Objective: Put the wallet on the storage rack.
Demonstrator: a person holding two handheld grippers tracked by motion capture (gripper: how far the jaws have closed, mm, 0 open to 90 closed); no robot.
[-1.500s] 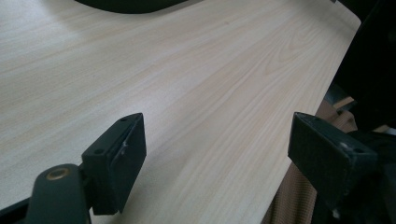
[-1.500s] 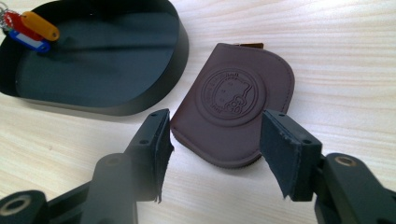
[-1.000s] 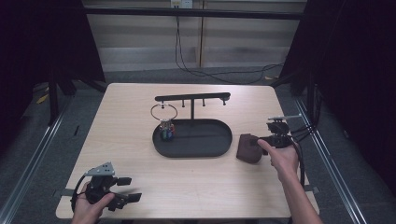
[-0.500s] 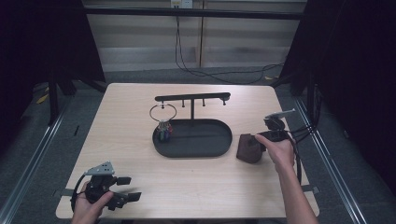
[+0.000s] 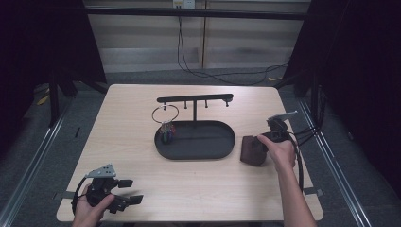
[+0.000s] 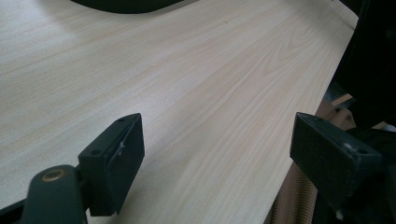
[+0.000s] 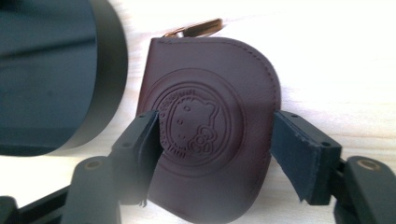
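Maroon leather key pouch (image 7: 212,121) with an embossed round emblem lies flat on the pale wooden desk (image 5: 142,118), just right of the black oval tray (image 5: 227,146). Our right gripper (image 7: 215,149) has dropped to it since a second ago, jaws just closing, straddling it without clamping yet: the pickup seems imminent. Our left gripper (image 6: 217,154) rests apart, empty. We count one pouch, one tray, one key ring (image 5: 165,115), two grippers.

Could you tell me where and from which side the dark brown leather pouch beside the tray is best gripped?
Grip the leather pouch across its two side edges, coming down from above as the right tool straddles it. It lies flat, so probably only the thin edges offer purchase; the tray crowds one side.
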